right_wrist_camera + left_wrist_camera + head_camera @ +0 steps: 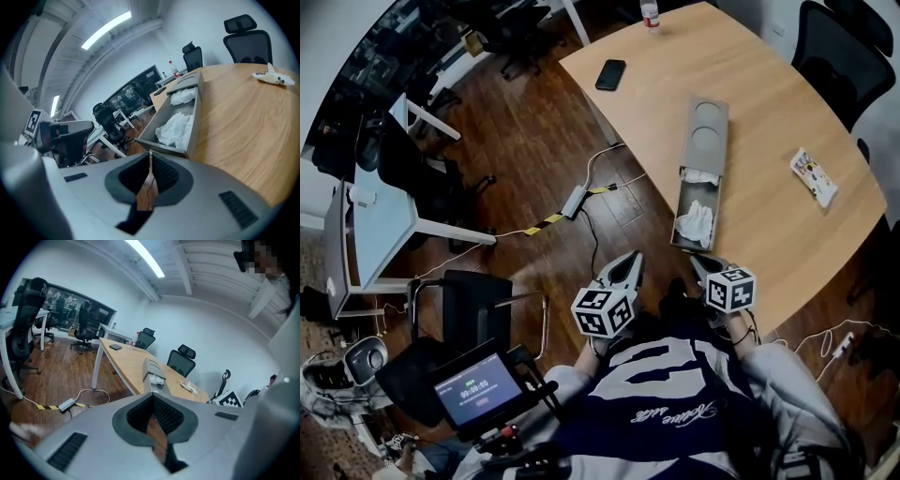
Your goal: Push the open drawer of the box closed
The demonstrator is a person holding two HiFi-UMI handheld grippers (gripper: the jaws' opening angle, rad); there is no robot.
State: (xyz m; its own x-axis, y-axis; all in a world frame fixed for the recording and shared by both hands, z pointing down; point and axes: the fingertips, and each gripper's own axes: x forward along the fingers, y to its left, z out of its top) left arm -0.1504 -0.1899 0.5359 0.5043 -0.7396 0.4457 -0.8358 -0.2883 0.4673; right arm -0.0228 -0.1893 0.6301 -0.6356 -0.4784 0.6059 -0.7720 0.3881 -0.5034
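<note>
The right gripper [150, 153] is holding its jaws pressed together with nothing between them. Its tips are pointing at the front panel of the drawer [161, 146], which is sitting just ahead of them; whether they are touching it cannot be told. The drawer is standing pulled well out of the grey box [708, 131], and crumpled white tissues [176, 129] are lying inside it. The box itself is lying beyond the drawer, farther out from the gripper on the wooden table [769, 94].

The left gripper [635, 255] is also keeping its jaws shut and empty. It is hanging just to the left of the right gripper, off the table's edge and above the wooden floor, with its tips angling toward the drawer's near left corner.

A black phone [610, 74] is lying far ahead of the left gripper. A small printed packet [814, 176] is resting ahead and to the right of the right gripper, well apart from the box.
</note>
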